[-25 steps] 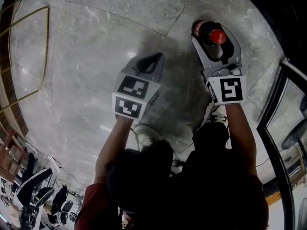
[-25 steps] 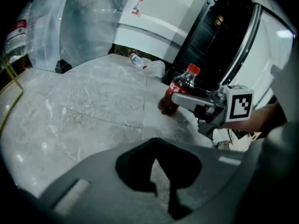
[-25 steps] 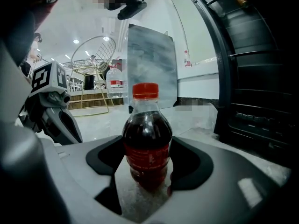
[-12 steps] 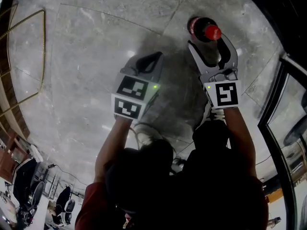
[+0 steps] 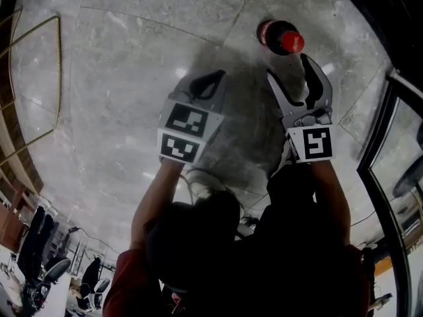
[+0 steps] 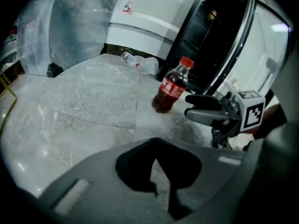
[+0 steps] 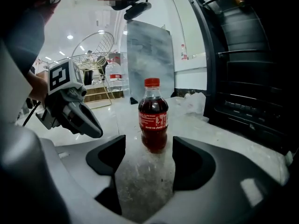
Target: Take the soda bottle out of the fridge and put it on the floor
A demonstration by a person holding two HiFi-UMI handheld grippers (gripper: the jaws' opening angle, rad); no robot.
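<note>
The soda bottle [image 5: 281, 38], dark cola with a red cap and red label, stands upright on the grey marble floor [image 5: 132, 58], free of both grippers. My right gripper [image 5: 294, 78] is open just behind it, with nothing between the jaws. In the right gripper view the bottle [image 7: 153, 115] stands a little beyond the spread jaws of the right gripper [image 7: 148, 146]. My left gripper [image 5: 205, 84] hovers to the left, shut and empty. From the left gripper view, the bottle [image 6: 172, 87] stands in front of the right gripper [image 6: 205, 107].
The open fridge [image 7: 247, 78] with dark shelves is at the right, its glass door [image 5: 390, 144] beside me. An empty clear bottle [image 6: 130, 58] and a plastic bag [image 6: 150, 65] lie by the wall. A gold wire frame [image 5: 39, 78] stands at the left.
The right gripper, which held the bottle, has opened and drawn back toward me. The bottle stays standing on the floor. The left gripper has barely moved.
</note>
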